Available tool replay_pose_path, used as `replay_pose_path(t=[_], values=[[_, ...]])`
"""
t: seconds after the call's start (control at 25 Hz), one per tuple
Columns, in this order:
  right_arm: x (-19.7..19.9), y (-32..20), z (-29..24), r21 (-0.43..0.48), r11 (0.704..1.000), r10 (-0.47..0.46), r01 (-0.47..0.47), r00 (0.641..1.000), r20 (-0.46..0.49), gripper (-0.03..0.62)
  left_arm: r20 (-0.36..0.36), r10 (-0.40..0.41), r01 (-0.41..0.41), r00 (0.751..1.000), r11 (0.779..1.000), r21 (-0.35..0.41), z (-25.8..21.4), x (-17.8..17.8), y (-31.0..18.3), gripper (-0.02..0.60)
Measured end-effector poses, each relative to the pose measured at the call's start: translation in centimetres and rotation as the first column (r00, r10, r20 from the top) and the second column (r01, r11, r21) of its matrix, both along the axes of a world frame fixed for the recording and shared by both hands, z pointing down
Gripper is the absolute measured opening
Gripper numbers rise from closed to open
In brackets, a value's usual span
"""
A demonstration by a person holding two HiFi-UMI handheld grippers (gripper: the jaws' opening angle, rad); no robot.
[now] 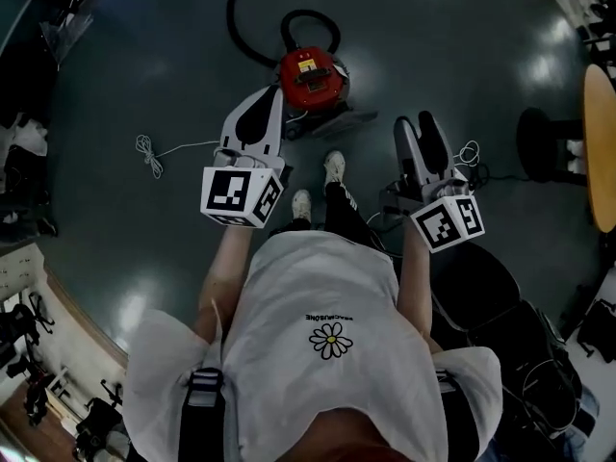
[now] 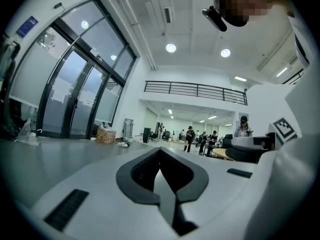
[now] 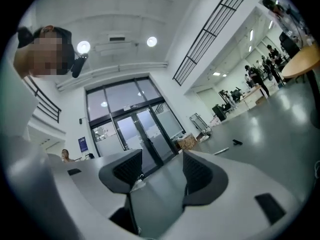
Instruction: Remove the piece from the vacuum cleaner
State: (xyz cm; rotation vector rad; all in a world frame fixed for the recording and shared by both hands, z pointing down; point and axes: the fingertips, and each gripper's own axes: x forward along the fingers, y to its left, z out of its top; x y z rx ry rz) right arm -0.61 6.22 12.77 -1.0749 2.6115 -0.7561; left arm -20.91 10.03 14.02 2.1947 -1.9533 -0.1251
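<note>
A red canister vacuum cleaner (image 1: 310, 77) stands on the grey floor ahead of the person's feet, its black hose (image 1: 252, 37) looping off behind it. My left gripper (image 1: 272, 96) is held out toward the vacuum's left side, above the floor and not touching it. In the left gripper view its pads (image 2: 176, 173) meet, so the left gripper (image 2: 160, 151) is shut on nothing. My right gripper (image 1: 416, 123) hangs to the right of the vacuum; the right gripper (image 3: 162, 166) stands open and empty. Neither gripper view shows the vacuum.
A white cord (image 1: 149, 152) lies on the floor at left. At the right edge are a round wooden table (image 1: 602, 147) and a black stool (image 1: 544, 142). A black chair (image 1: 481, 277) stands close at the person's right. Glass doors (image 3: 130, 126) and a cardboard box (image 3: 187, 142) are far off.
</note>
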Motion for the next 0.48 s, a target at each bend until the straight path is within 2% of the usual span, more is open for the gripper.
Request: replay_pose_path(t=[0.04, 0.12, 0.16, 0.24, 0.28, 0.36, 0.48], values=[[0.5, -1.3, 1.2, -0.033, 0.999, 0.005, -0.005, 1.0, -0.004, 0.271, 0.017, 0.002, -0.002, 1.0, 1.0, -0.018, 0.4, 0.4, -1.2, 0.006], [1.2, -3.9, 3.9, -0.11, 0.994, 0.02, -0.024, 0.999, -0.036, 0.166, 0.09, 0.026, -0.021, 0.996, 0.998, -0.06, 1.1, 1.1, -3.8, 0.006], [1.4, -5.2, 5.4, -0.158, 0.987, 0.028, -0.036, 0.998, -0.051, 0.13, 0.15, 0.052, -0.039, 0.987, 0.995, -0.086, 1.6, 1.7, -5.2, 0.006], [2.0, -7.4, 8.7, -0.266, 0.963, 0.042, -0.051, 0.998, -0.038, 0.1, 0.293, 0.134, -0.088, 0.947, 0.982, -0.165, 4.0, 3.1, -8.0, 0.006], [2.2, -8.3, 10.5, -0.318, 0.947, 0.046, -0.048, 0.999, -0.015, 0.098, 0.354, 0.187, -0.111, 0.917, 0.968, -0.224, 6.2, 3.9, -9.3, 0.006], [2.2, -9.8, 14.6, -0.419, 0.908, 0.036, -0.021, 0.999, 0.027, 0.098, 0.425, 0.297, -0.142, 0.855, 0.923, -0.358, 11.9, 5.1, -11.6, 0.006], [1.3, -11.6, 21.1, -0.549, 0.835, -0.007, 0.042, 0.998, 0.064, 0.1, 0.441, 0.424, -0.175, 0.791, 0.848, -0.501, 20.9, 6.1, -14.6, 0.006]])
